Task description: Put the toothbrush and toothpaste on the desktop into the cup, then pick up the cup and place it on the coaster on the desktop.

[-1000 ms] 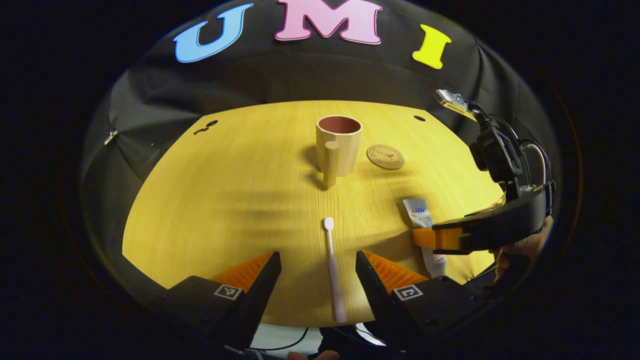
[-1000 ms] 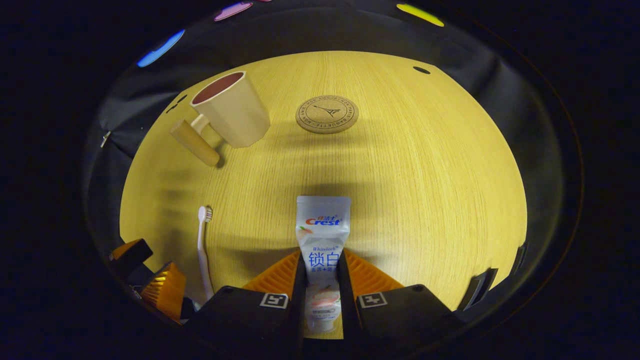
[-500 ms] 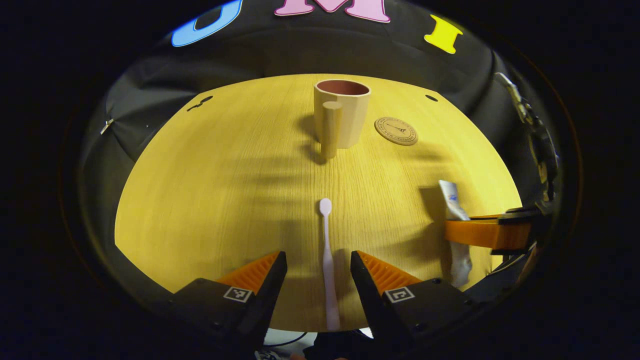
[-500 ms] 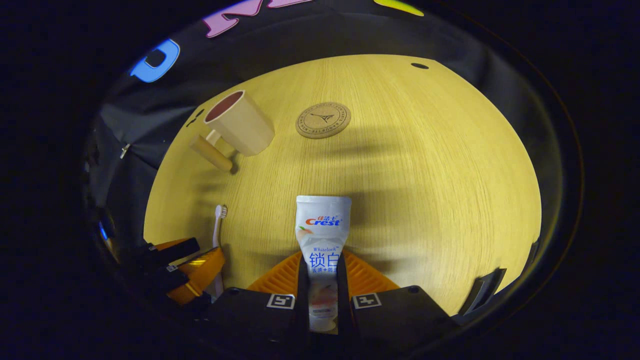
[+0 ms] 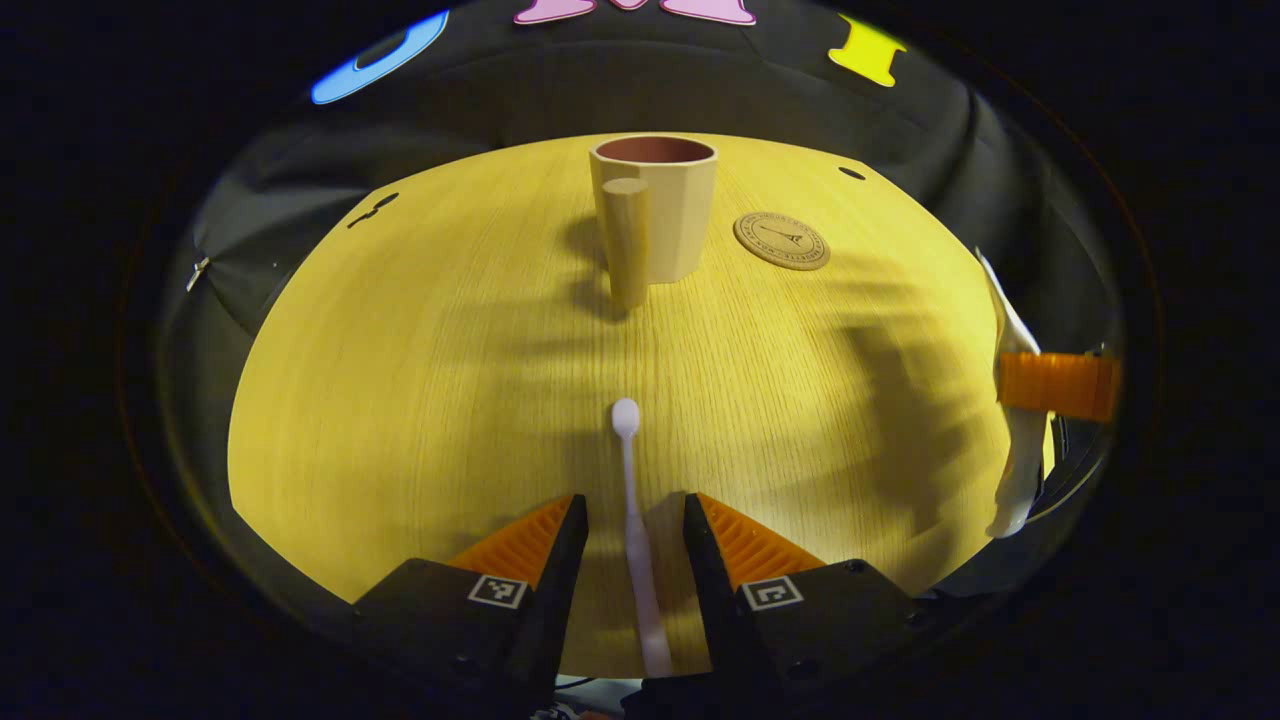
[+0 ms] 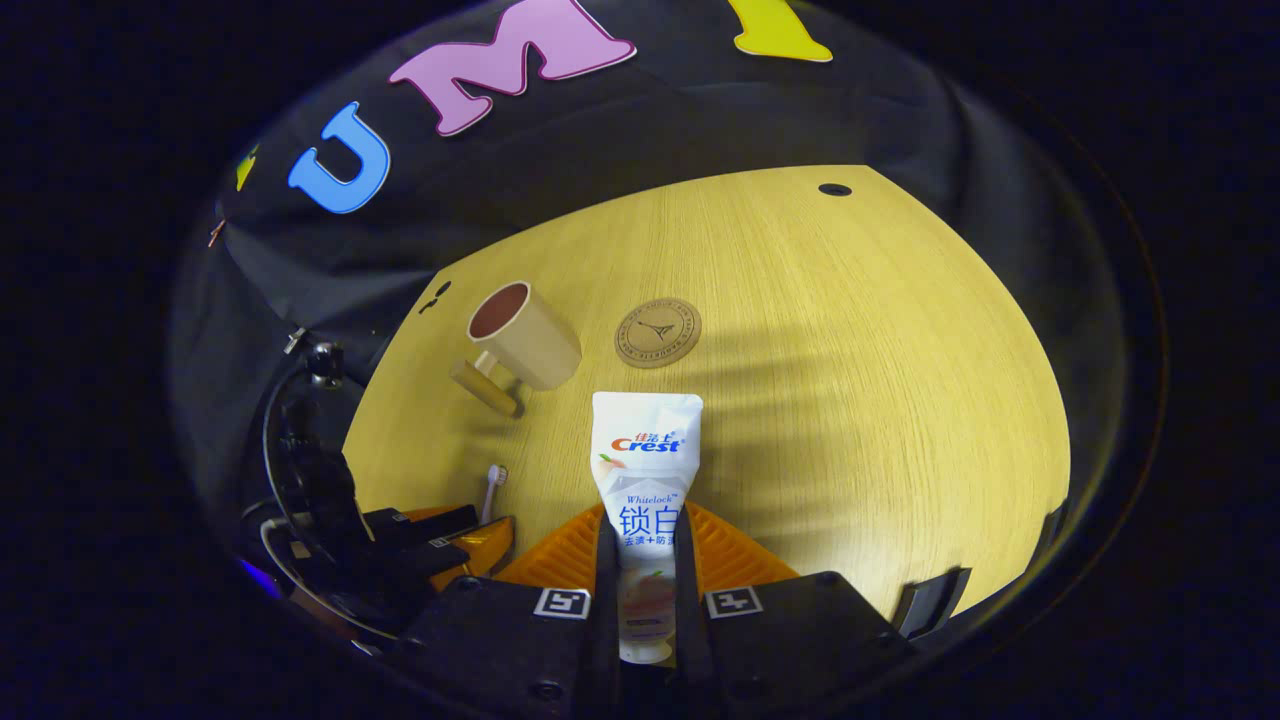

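Observation:
A white toothbrush (image 5: 630,470) lies on the wooden desktop (image 5: 420,380), its handle running between the fingers of my left gripper (image 5: 635,505). That gripper is open, with a small gap on each side of the handle. My right gripper (image 6: 647,520) is shut on the white toothpaste tube (image 6: 647,450) and holds it up in the air above the desktop. The tube (image 5: 1012,470) hangs at the right edge of the left gripper view. The beige cup (image 5: 665,210) with a side handle stands upright farther back. The round cork coaster (image 5: 781,241) lies just right of the cup.
The right gripper view looks down on the cup (image 6: 525,340), the coaster (image 6: 657,333), the toothbrush head (image 6: 493,485) and the left gripper (image 6: 440,535) with its cables at lower left. Small dark holes (image 5: 852,173) mark the desktop's far edge. Black cloth walls surround the desktop.
My right gripper has lifted the toothpaste off the desktop and risen well above it. The left gripper's fingers have narrowed around the toothbrush handle and moved closer to the cup.

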